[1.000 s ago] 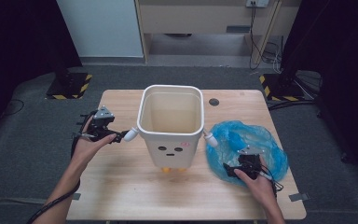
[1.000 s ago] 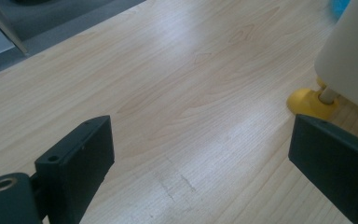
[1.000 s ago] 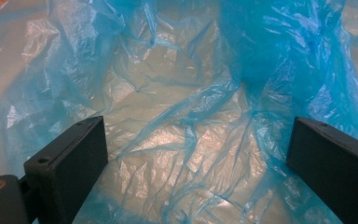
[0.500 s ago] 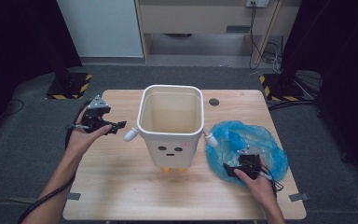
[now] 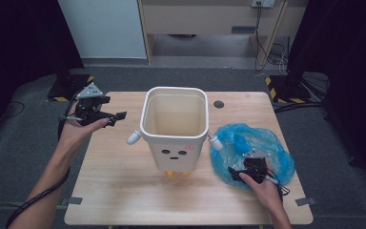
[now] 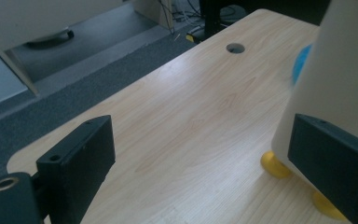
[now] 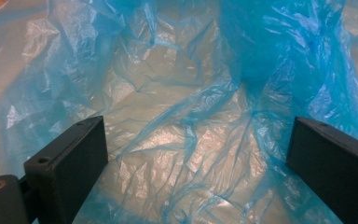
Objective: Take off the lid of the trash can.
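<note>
A cream bin (image 5: 175,129) with a printed face, small side arms and yellow feet (image 6: 275,164) stands upright in the middle of the wooden table (image 5: 114,176). Its inside looks bare. A crumpled blue plastic bag (image 5: 255,145) lies flat on the table to the bin's right. My left gripper (image 5: 118,115) is held up left of the bin, open, with nothing between its jaws; the bin's wall (image 6: 340,70) sits beyond its right jaw. My right gripper (image 5: 238,174) rests low over the bag's near edge, open, with blue film (image 7: 191,116) spread between its jaws.
A round cable hole (image 5: 218,104) sits in the table behind the bin. Grey carpet (image 5: 24,157) surrounds the table. Yellow-black striped stand bases (image 5: 286,88) and cables lie on the floor at the back corners.
My left gripper has drawn back from the bin's left arm, rising and moving left toward the table's edge. The right gripper has stayed on the bag.
</note>
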Motion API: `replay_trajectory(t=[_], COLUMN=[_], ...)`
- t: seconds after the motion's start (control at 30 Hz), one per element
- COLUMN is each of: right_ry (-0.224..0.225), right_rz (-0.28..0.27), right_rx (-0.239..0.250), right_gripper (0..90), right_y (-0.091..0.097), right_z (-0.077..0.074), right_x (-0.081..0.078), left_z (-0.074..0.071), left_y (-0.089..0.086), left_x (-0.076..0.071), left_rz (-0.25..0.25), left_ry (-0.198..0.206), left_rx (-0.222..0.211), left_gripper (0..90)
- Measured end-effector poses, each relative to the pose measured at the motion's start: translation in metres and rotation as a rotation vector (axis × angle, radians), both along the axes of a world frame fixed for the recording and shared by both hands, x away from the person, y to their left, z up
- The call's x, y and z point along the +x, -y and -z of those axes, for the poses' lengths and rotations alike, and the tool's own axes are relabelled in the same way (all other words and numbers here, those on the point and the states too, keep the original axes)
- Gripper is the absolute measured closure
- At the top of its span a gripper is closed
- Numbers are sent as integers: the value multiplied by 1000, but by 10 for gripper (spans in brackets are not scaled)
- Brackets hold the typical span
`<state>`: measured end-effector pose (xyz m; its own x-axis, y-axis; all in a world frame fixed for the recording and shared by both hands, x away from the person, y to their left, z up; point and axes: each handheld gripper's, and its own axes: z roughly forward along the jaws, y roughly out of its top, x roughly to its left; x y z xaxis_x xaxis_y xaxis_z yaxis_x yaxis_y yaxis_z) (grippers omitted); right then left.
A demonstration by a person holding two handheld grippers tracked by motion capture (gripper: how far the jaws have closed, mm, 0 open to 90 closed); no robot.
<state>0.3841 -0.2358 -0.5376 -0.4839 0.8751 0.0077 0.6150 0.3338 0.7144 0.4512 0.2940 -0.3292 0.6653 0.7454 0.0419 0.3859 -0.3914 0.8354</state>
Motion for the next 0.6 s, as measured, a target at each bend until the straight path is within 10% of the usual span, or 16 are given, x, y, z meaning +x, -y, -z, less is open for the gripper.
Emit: replay_trajectory(t=[0.6], right_ry=[-1], right_rz=[-2], right_rx=[1], right_gripper=[52], right_y=[0], right_z=[0], right_x=[0], left_z=[-58], left_y=[31], left_x=[-10], left_rz=[72], left_ry=[116], left_rx=[-18], left_gripper=[150])
